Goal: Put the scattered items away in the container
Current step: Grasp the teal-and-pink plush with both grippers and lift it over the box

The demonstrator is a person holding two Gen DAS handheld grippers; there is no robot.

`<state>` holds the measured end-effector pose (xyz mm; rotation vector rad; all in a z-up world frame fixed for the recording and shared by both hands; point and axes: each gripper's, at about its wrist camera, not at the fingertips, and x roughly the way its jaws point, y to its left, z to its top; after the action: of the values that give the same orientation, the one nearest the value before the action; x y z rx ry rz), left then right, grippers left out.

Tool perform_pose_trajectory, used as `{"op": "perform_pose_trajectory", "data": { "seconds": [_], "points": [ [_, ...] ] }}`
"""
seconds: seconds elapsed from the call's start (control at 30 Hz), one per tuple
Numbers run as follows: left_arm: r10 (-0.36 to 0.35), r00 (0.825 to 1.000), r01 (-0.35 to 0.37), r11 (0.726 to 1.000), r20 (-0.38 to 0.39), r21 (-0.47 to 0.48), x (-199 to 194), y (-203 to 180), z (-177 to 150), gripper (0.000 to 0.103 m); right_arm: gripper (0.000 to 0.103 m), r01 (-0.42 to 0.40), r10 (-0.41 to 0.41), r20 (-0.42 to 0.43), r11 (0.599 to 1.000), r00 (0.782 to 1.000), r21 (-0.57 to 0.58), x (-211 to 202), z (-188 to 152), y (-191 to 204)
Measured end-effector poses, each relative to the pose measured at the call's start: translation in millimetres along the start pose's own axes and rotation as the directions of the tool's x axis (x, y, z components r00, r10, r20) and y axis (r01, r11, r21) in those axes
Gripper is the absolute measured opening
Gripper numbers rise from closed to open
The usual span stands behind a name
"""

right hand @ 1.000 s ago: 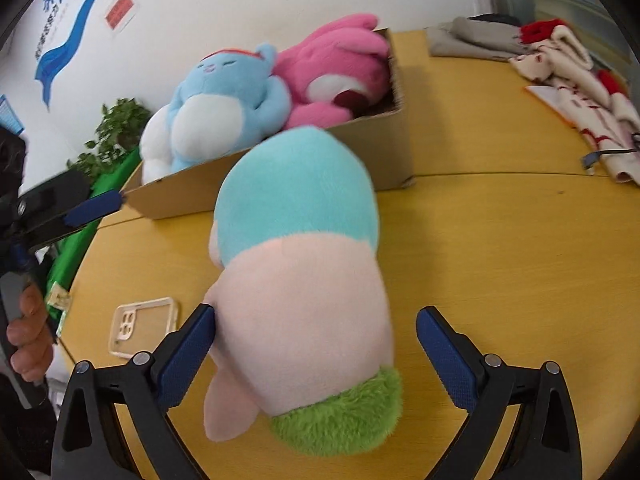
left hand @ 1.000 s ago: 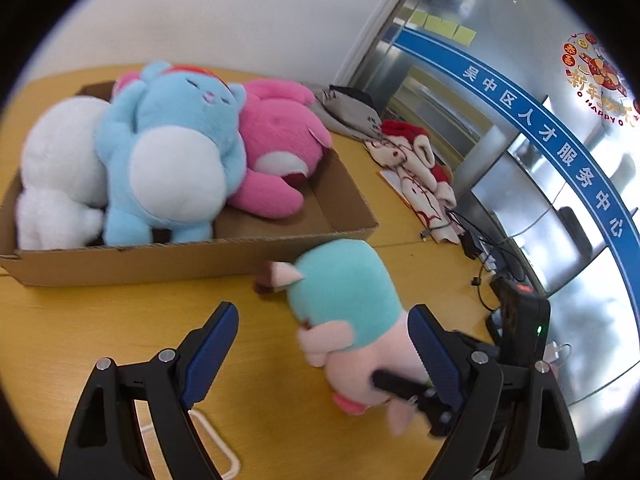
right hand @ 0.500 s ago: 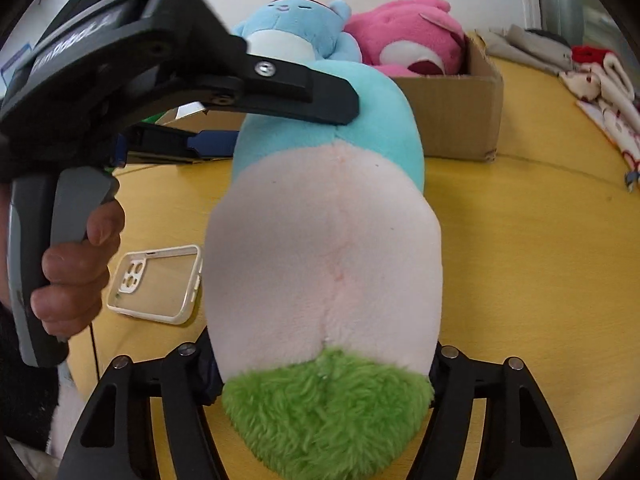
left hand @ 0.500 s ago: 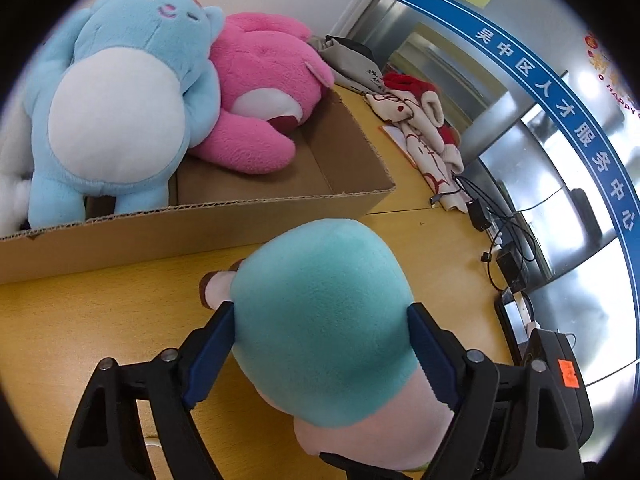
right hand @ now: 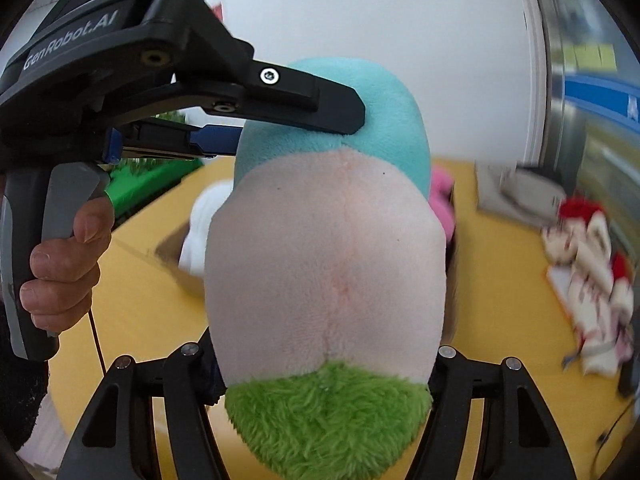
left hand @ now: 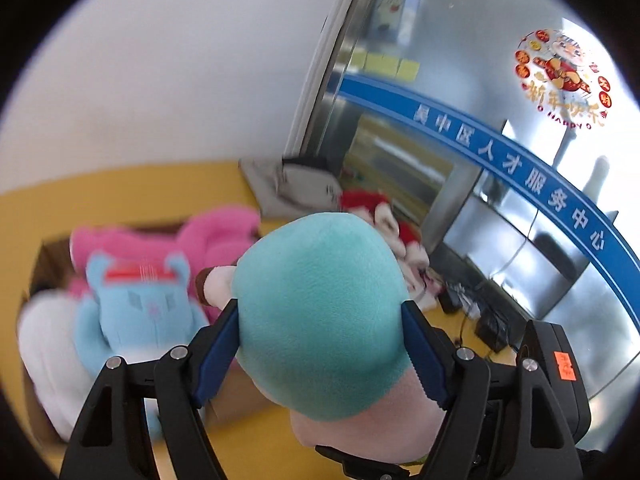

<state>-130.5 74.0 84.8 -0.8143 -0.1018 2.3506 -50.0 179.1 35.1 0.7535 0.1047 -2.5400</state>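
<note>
Up off the yellow surface (right hand: pixel 132 280) has come the plush toy (left hand: pixel 320 320), above the box (left hand: pixel 48 264) of toys. Left tool (left hand: pixel 320 344) pinches its teal head; right tool (right hand: pixel 324 364) pinches its pink bottom (both tight). Move both together, lower gently, then let go.

This looks like a public service office or reception hall. At the right of the left wrist view, glass partition walls (left hand: pixel 520 216) carry a blue band (left hand: pixel 508 168) with white Chinese lettering naming a talent service centre, a round festive sticker (left hand: pixel 562 76) at upper right, and yellow sticky notes (left hand: pixel 390 65). Cables and a power strip (left hand: pixel 490 326) lie on the yellow surface (left hand: pixel 100 196).
</note>
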Motion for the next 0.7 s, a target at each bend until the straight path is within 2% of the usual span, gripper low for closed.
{"op": "perform_pose_trajectory", "data": {
  "seconds": [0.07, 0.17, 0.33, 0.43, 0.47, 0.5, 0.57, 0.7],
  "points": [
    [0.020, 1.000, -0.020, 1.000, 0.017, 0.012, 6.5, 5.5, 22.7, 0.077, 0.072, -0.008, 0.008, 0.030, 1.000, 1.000, 0.004, 14.8, 24.4, -7.7],
    [0.038, 0.999, -0.038, 0.999, -0.015, -0.003, 31.7, 21.9, 39.2, 0.077, 0.072, -0.006, 0.005, 0.035, 1.000, 0.999, 0.017, 52.0, 40.9, -21.0],
    [0.041, 0.989, -0.047, 0.998, -0.144, -0.037, 101.9, 54.5, 24.7, 0.077, 0.073, -0.010, 0.012, -0.017, 0.997, 1.000, 0.081, 108.0, 20.0, -60.7],
    [0.040, 0.966, -0.061, 0.995, -0.254, -0.075, 147.5, 72.7, 1.1, 0.077, 0.074, 0.023, -0.013, -0.110, 0.996, 0.994, 0.088, 143.5, -4.7, -70.6],
    [0.029, 0.959, -0.056, 0.995, -0.283, -0.088, 158.4, 77.4, -6.6, 0.077, 0.078, 0.036, -0.022, -0.148, 0.995, 0.989, 0.090, 151.6, -12.9, -72.3],
    [0.021, 0.955, -0.049, 0.995, -0.295, -0.088, 165.0, 79.1, -14.3, 0.077, 0.079, 0.063, -0.050, -0.165, 0.995, 0.985, 0.073, 155.2, -19.8, -71.5],
    [0.028, 0.961, -0.045, 0.997, -0.274, -0.055, 164.7, 75.0, -21.0, 0.079, 0.079, 0.094, -0.092, -0.177, 0.996, 0.980, 0.000, 153.1, -24.3, -62.1],
    [0.036, 0.958, -0.053, 0.997, -0.284, -0.054, 163.5, 73.8, -23.0, 0.079, 0.081, 0.108, -0.102, -0.167, 0.994, 0.981, 0.024, 128.8, -20.7, -62.4]
  ]
}}
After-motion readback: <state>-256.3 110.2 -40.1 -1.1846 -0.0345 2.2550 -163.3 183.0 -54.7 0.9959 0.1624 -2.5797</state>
